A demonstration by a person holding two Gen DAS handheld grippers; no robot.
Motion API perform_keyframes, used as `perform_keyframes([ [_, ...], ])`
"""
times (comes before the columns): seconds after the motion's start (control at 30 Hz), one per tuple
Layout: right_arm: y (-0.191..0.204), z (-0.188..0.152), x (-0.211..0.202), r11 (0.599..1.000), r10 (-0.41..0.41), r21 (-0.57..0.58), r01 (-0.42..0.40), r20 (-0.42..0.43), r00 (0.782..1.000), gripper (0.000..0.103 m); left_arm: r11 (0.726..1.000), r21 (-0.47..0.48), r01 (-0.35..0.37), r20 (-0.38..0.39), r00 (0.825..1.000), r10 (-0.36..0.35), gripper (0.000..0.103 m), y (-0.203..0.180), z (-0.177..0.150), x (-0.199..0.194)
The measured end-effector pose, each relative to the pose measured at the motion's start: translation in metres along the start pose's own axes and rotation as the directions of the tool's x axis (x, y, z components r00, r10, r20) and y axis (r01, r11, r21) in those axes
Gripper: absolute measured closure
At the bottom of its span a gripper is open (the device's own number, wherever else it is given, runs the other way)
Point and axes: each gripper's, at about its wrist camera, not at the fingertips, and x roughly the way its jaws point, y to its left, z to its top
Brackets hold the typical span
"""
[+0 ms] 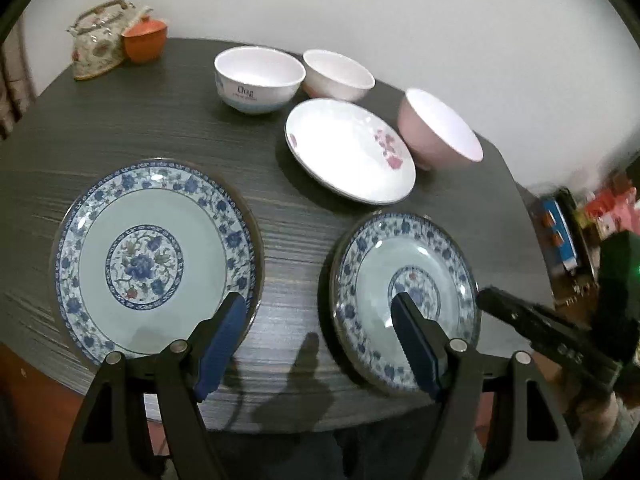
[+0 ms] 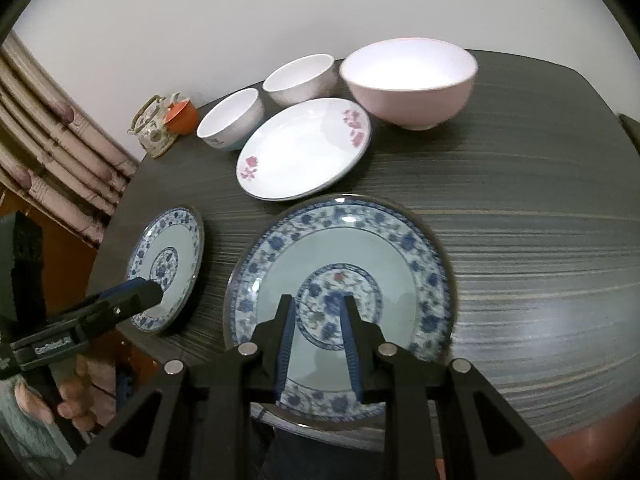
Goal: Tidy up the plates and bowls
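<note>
Two blue-patterned plates lie on the dark table: a left one (image 1: 152,256) (image 2: 166,268) and a right one (image 1: 404,296) (image 2: 340,300). Behind them are a white plate with pink flowers (image 1: 348,152) (image 2: 304,148), a pink bowl (image 1: 440,132) (image 2: 408,80) and two white bowls (image 1: 258,78) (image 1: 338,74). My left gripper (image 1: 318,316) is open and empty, hovering over the gap between the blue plates. My right gripper (image 2: 318,312) is open with its fingers a narrow gap apart, empty, above the near part of the right blue plate.
A patterned teapot (image 1: 98,38) and an orange lidded cup (image 1: 144,40) stand at the table's far left corner. A wall runs behind the table. Curtains (image 2: 48,128) hang at the left. Cluttered items (image 1: 592,216) lie off the table's right edge.
</note>
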Motion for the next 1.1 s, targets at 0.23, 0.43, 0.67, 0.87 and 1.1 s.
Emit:
perform_keyframes([
  [0.23,-0.012,-0.003,0.002,1.0,-0.015,0.002,0.015,-0.018,1.0,0.07,1.0,0.012,-0.027,-0.001,1.0,0.027,0.032,-0.012,-0.007,0.015],
  [0.43,-0.029,0.0,-0.002,0.999,0.011,0.041,-0.011,0.005,1.0,0.062,0.999,0.043,-0.019,-0.034,0.999,0.02,0.032,-0.014,-0.012,0.024],
  [0.67,-0.057,0.006,0.001,0.992,0.065,0.111,-0.063,-0.013,0.998,0.062,0.998,-0.029,0.049,-0.135,0.99,-0.052,0.032,-0.01,-0.009,0.041],
  [0.87,-0.082,0.008,0.007,0.977,0.094,0.194,-0.086,-0.034,0.995,0.062,0.989,-0.115,0.094,-0.195,0.974,-0.115,0.032,-0.005,0.0,0.054],
  [1.1,-0.099,0.006,0.021,0.965,0.104,0.247,-0.083,-0.074,0.992,0.062,0.968,-0.205,0.141,-0.257,0.947,-0.193,0.036,-0.003,0.004,0.067],
])
